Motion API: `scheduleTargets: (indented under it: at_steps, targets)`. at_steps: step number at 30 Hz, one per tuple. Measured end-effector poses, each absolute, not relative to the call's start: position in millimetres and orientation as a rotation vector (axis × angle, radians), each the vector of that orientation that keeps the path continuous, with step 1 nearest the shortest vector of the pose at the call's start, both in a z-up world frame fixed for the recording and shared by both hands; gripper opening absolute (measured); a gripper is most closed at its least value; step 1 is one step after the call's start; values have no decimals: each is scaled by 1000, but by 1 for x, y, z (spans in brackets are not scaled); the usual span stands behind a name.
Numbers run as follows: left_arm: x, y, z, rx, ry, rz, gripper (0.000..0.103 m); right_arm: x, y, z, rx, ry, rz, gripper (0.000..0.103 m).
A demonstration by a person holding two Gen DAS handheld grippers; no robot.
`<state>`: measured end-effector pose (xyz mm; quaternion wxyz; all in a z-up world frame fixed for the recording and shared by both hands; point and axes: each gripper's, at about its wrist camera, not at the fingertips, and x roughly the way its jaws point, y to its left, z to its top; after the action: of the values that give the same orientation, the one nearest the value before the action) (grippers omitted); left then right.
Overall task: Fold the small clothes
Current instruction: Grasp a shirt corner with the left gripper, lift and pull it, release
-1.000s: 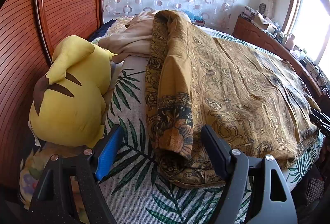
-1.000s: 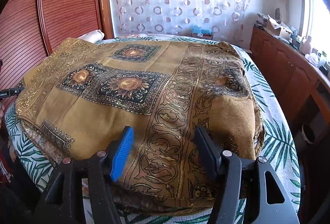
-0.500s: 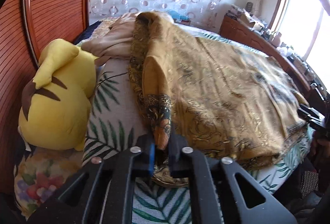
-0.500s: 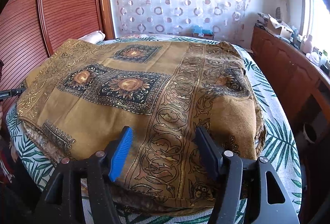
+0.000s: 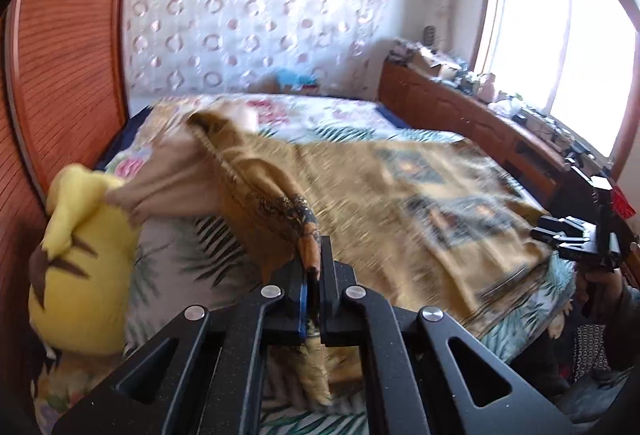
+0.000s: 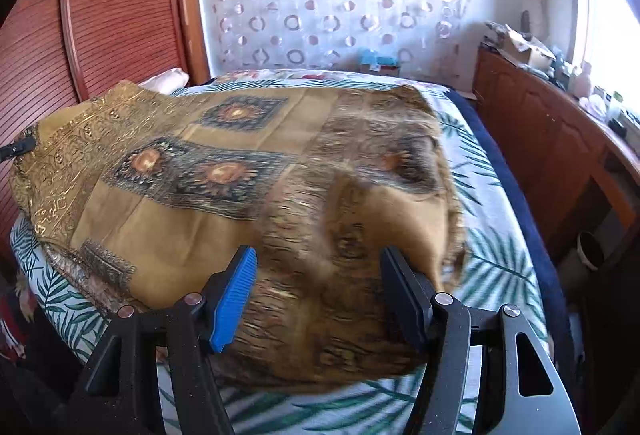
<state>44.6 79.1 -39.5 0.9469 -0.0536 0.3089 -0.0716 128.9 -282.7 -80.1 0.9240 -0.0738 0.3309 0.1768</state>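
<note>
A golden-brown patterned garment (image 5: 400,195) lies spread over the bed. My left gripper (image 5: 314,267) is shut on its sleeve end (image 5: 304,231) and holds that part lifted off the bed. In the right wrist view the same garment (image 6: 248,171) covers the bed, and my right gripper (image 6: 320,279) is open, its fingers straddling the garment's near hem just above the cloth. The right gripper also shows in the left wrist view (image 5: 580,239) at the bed's right edge.
A yellow plush toy (image 5: 80,275) lies at the left by the red wooden headboard (image 5: 60,75). A beige cloth (image 5: 172,175) lies beyond it. A wooden sideboard (image 6: 560,155) with clutter runs along the right. The palm-leaf bedsheet (image 6: 492,267) shows around the garment.
My left gripper closed on the sleeve end and lifted it up and back. The right gripper stayed open and moved slightly forward over the hem.
</note>
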Motion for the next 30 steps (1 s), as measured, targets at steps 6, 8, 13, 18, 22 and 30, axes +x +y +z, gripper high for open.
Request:
scheduleTargets:
  at_steps: [6, 8, 13, 18, 22, 30]
  targets:
    - [68, 50, -15, -106, 582, -218, 4, 132, -311, -77, -129, 688, 303, 66]
    - [76, 37, -6, -105, 566, -250, 4, 132, -316, -77, -126, 694, 271, 66]
    - [91, -5, 18, -82, 524, -347, 4, 133, -330, -76, -66, 708, 258, 66]
    - [101, -43, 37, -61, 488, -440, 4, 132, -334, -78, -60, 707, 248, 66]
    - [105, -70, 51, -42, 467, -507, 4, 134, -342, -76, -44, 704, 252, 66]
    - [119, -128, 78, 21, 437, -593, 4, 130, -342, -71, -43, 681, 268, 66]
